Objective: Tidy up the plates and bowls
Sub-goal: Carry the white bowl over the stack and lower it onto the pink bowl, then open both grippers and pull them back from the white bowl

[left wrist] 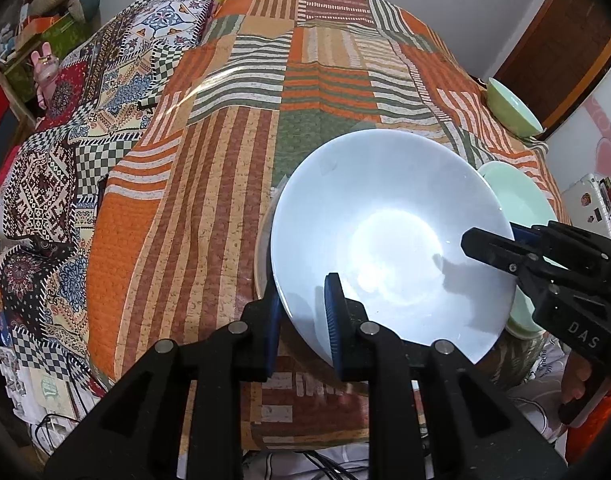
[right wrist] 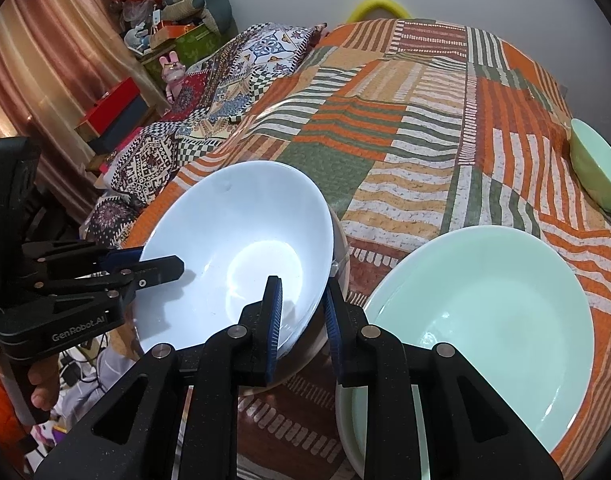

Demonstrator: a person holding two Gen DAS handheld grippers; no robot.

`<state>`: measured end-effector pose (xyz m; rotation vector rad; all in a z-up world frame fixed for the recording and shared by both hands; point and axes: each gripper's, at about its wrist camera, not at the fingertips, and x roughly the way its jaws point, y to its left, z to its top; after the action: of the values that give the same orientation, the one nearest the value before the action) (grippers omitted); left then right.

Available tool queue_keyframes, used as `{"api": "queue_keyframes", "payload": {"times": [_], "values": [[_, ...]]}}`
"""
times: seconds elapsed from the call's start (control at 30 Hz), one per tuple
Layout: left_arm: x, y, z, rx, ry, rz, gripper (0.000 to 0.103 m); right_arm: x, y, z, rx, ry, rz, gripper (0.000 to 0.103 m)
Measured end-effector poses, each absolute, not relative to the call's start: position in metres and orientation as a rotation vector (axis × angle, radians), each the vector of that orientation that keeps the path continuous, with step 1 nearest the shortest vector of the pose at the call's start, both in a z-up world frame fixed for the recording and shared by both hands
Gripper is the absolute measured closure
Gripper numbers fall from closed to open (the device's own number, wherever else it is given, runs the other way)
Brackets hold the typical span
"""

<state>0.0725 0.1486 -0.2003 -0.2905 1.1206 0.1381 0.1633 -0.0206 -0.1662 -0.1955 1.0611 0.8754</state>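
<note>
Left wrist view: we have both the left gripper (left wrist: 305,320) and right gripper (right wrist: 303,320) clamping the white bowl's (left wrist: 389,236) rim; uneven pull risks slipping onto the green plate (right wrist: 489,320).

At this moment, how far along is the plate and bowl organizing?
Early to midway, it seems. In hand: the left gripper and right gripper both straddle the pale blue bowl's rim; it appears nested in a metallic bowl. Left: the large mint-green dish and small green bowl sit apart.
</note>
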Motion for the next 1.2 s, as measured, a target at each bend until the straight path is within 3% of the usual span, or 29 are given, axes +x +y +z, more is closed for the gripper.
{"api": "queue_keyframes", "payload": {"times": [0.53, 0.63, 0.7, 0.87, 1.2], "values": [[0.072, 0.142, -0.197, -0.208, 1.114, 0.164, 0.083, 0.158, -0.025, -0.152, -0.255, 0.982, 0.857, 0.078], [0.071, 0.136, -0.196, -0.166, 1.121, 0.166, 0.076, 0.158, -0.025, -0.154, -0.251, 0.989, 0.858, 0.078], [0.071, 0.130, -0.195, -0.135, 1.127, 0.173, 0.062, 0.159, -0.027, -0.154, -0.244, 0.994, 0.858, 0.077], [0.069, 0.124, -0.181, -0.076, 1.075, 0.188, 0.057, 0.160, -0.036, -0.152, -0.214, 0.989, 0.849, 0.068], [0.075, 0.115, -0.125, -0.087, 0.909, 0.195, 0.053, 0.177, -0.072, -0.130, -0.129, 0.932, 0.793, 0.066]]}}
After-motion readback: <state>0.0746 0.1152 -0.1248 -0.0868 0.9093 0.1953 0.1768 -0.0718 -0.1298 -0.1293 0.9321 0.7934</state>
